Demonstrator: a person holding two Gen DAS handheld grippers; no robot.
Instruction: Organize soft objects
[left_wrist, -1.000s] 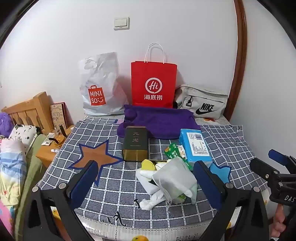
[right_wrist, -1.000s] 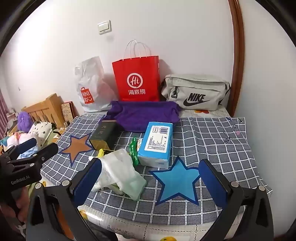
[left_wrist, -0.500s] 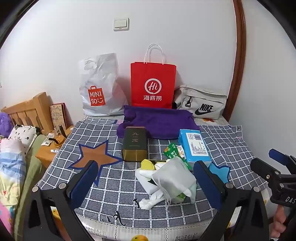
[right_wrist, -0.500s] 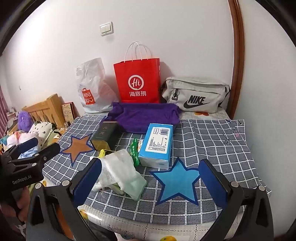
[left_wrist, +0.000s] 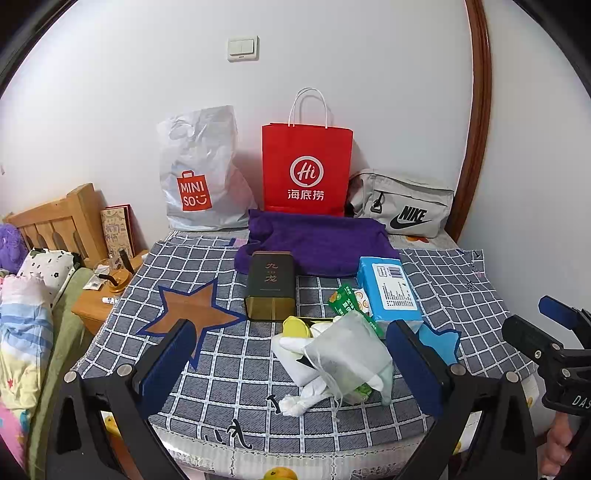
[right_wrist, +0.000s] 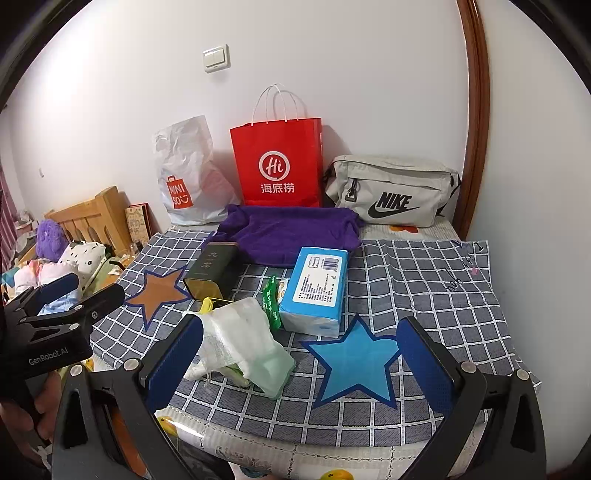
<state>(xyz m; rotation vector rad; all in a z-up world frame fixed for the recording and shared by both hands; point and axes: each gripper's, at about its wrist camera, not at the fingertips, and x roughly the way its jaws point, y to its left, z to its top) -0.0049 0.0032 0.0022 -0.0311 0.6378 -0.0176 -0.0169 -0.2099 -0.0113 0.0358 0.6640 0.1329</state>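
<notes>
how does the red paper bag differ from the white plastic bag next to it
The red paper bag stands stiff and square with flat sides; the white plastic bag is crumpled and slumps against the wall. The red paper bag has thin white rope handles sticking up, while the white plastic bag has a cut-out handle hole near its top. Both stand upright against the wall behind the purple cloth and carry printed logos.

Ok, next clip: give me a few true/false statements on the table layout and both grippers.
1. The left gripper is open and holds nothing. True.
2. The red paper bag lies flat on the table. False: it stands upright against the wall.
3. The purple cloth lies in front of the red bag. True.
4. The right gripper is shut on the blue tissue pack. False: it is open, and the pack lies on the table.
5. The dark tin is left of the tissue pack. True.
</notes>
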